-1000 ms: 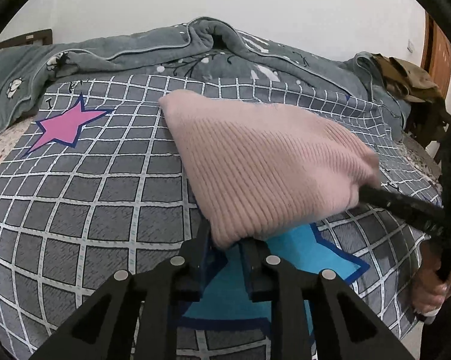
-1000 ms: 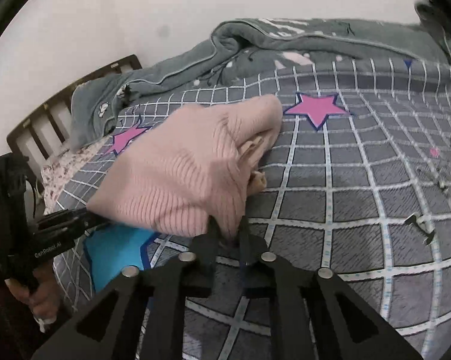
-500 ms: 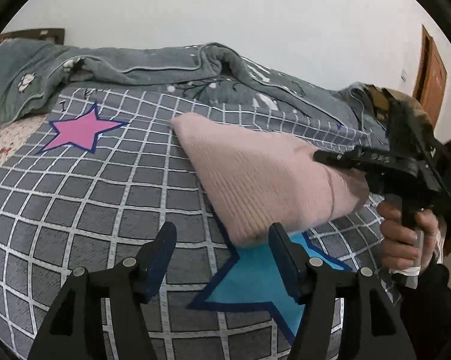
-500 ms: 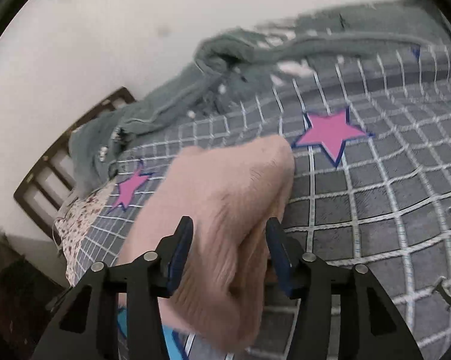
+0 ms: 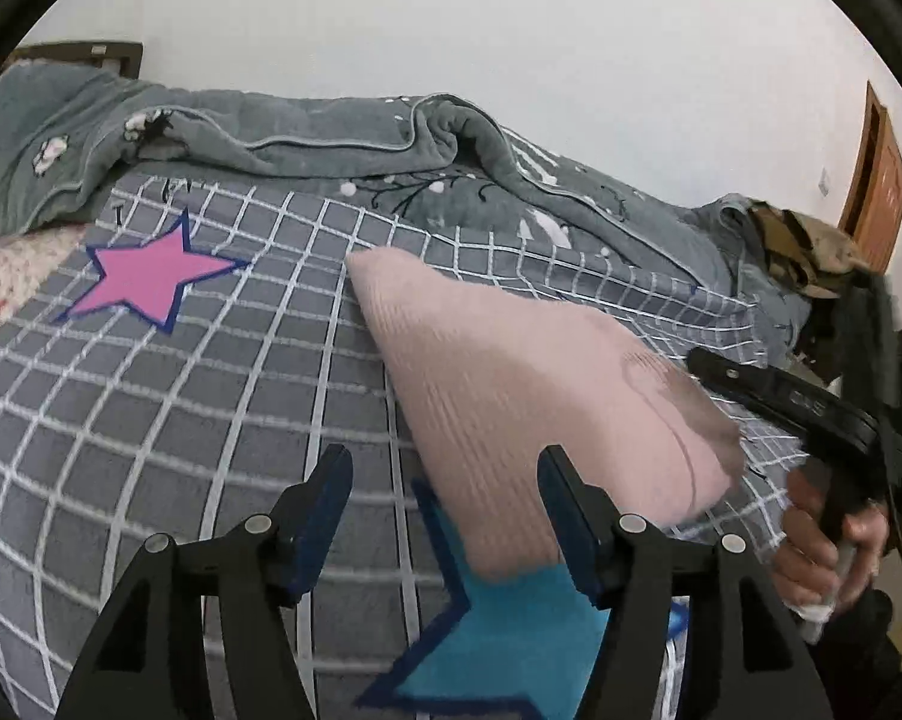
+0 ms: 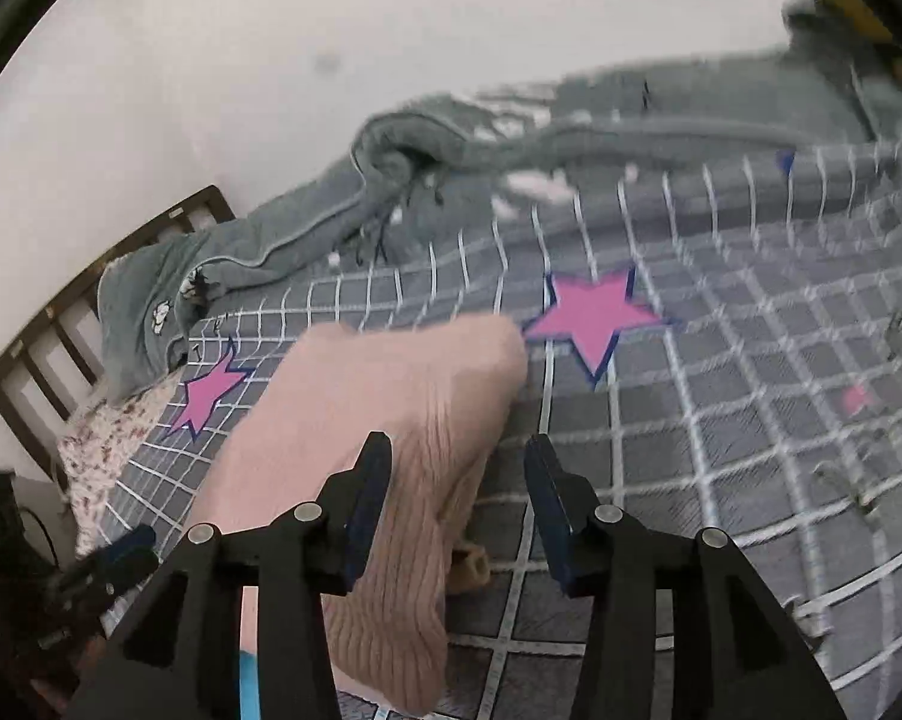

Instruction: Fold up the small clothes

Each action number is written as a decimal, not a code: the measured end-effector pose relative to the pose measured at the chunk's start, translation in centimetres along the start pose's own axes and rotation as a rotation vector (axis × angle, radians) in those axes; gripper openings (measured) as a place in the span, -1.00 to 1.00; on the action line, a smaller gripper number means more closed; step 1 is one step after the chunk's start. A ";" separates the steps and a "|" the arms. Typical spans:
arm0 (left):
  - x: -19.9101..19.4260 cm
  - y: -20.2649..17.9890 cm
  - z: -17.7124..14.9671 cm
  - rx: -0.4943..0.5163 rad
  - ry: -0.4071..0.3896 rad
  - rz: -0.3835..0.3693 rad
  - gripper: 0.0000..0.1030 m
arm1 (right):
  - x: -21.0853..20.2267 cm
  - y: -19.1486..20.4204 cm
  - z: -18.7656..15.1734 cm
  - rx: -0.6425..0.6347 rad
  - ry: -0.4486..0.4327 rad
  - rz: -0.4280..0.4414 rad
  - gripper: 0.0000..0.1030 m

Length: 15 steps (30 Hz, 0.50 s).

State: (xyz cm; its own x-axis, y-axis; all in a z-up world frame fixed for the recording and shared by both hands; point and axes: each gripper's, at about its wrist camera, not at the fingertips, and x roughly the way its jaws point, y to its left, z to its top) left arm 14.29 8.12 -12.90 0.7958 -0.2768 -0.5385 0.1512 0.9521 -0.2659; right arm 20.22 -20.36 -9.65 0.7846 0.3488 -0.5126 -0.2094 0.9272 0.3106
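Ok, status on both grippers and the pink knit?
Left gripper open, right gripper open, both just released. Pink knit folded on the bedspread. Nothing in the way.

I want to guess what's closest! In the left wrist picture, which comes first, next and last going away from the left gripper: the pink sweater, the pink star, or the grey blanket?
Starting from the left gripper:
1. Pink sweater, just ahead, slightly right.
2. Pink star, farther, to the left.
3. Grey blanket, bunched along the wall, farthest.
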 end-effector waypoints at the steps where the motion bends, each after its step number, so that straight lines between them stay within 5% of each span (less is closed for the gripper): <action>1: 0.5 -0.3 0.5 0.008 0.007 0.007 0.21 | -0.3 0.6 0.1 -0.035 -0.017 -0.009 -0.11; 7: 4.2 -2.3 4.1 0.019 0.082 -0.042 0.21 | 0.4 3.1 -0.4 -0.202 -0.047 0.048 -0.15; 11: 7.3 -2.7 4.2 0.017 0.134 0.051 0.22 | 2.7 2.6 -1.5 -0.220 0.030 -0.028 -0.26; 15: 8.1 -3.3 3.7 0.042 0.117 0.095 0.30 | 3.3 1.6 -1.7 -0.169 0.046 -0.006 -0.23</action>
State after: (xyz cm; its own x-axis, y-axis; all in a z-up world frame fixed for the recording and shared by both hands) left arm 22.37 3.23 -13.41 0.7342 -0.1957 -0.6501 0.1041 0.9787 -0.1771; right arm 21.46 -17.51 -12.18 0.7590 0.3460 -0.5516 -0.3032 0.9375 0.1708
